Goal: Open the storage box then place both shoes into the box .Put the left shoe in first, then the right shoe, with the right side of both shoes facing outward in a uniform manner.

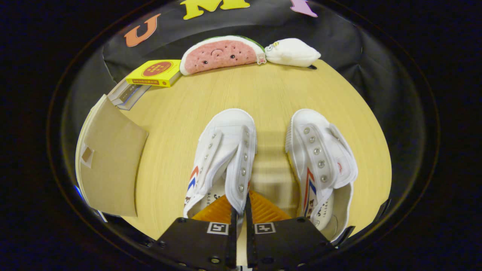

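though pinched, left shoe (226, 150) between jaws

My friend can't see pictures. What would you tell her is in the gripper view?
The gripper is shut on the side flap of the left white shoe on a wooden table; the other shoe lies beside it. Beyond sit a watermelon plush and a cardboard box.
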A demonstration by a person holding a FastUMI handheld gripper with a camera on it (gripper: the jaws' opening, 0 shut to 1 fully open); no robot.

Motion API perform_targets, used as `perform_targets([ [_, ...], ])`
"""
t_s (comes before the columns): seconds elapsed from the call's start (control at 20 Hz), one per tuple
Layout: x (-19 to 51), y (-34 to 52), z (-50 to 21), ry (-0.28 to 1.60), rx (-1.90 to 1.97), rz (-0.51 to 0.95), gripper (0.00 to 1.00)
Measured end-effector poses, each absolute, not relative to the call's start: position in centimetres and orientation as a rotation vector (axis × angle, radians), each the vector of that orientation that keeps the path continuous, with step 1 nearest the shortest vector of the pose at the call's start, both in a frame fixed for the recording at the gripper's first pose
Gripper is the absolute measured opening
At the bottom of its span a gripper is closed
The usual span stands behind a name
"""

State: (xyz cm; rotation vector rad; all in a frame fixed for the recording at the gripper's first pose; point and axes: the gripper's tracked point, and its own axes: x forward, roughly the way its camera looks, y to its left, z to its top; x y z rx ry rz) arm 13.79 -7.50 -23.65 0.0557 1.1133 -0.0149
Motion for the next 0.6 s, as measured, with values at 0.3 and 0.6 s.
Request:
perform_targets([
  [0.3,13.9,-7.4,-22.5,1.128,0.232,-0.016,0.00],
  [0.6,12.6,-7.4,-19.5,1.113,0.322,0.005,0.00],
])
